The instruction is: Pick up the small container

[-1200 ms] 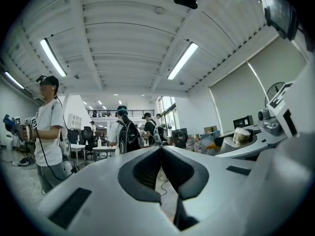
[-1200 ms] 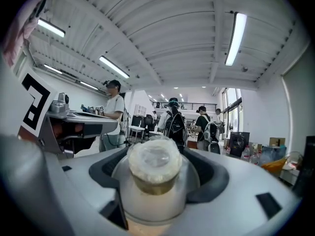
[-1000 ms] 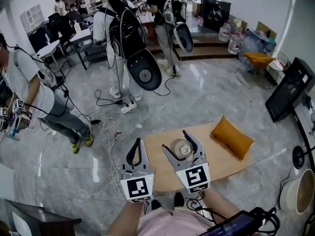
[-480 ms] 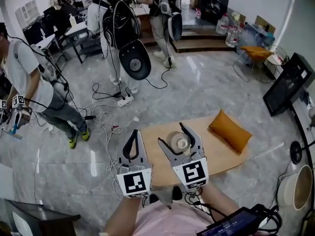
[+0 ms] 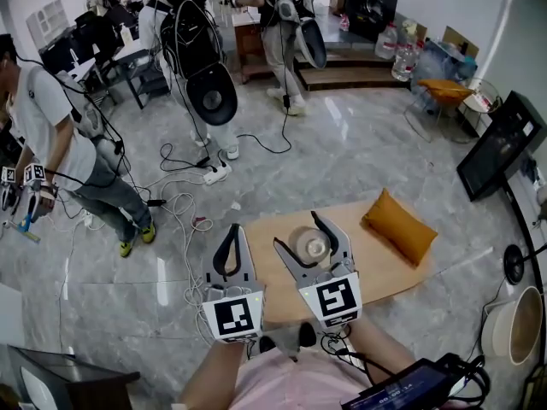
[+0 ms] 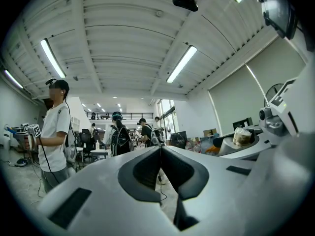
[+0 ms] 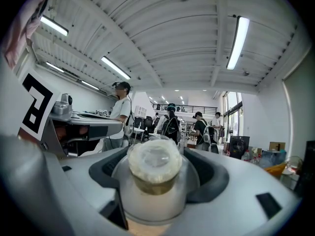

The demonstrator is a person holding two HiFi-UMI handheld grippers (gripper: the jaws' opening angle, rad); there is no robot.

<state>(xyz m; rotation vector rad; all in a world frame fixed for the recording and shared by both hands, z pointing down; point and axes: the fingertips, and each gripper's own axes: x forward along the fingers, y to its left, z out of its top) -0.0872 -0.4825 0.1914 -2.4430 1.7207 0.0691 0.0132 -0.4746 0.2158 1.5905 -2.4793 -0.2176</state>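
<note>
Translucent-lidded small container (image 5: 313, 248) is sitting clamped between the right tool (image 5: 297, 231)'s jaws over the wooden counter (image 5: 376, 272). The left tool (image 5: 235, 229) is hanging closed and empty. Any tilt is risking the round container slipping out.

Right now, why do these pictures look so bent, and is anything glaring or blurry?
Head view: the wide lens curves the room's edges, and the glossy grey marble floor mirrors ceiling light. Left gripper view: black corners, bright ceiling tube lights. Right gripper view: the small round clear container with a pale lid, held between the jaws, sits so close it looks soft.
</note>
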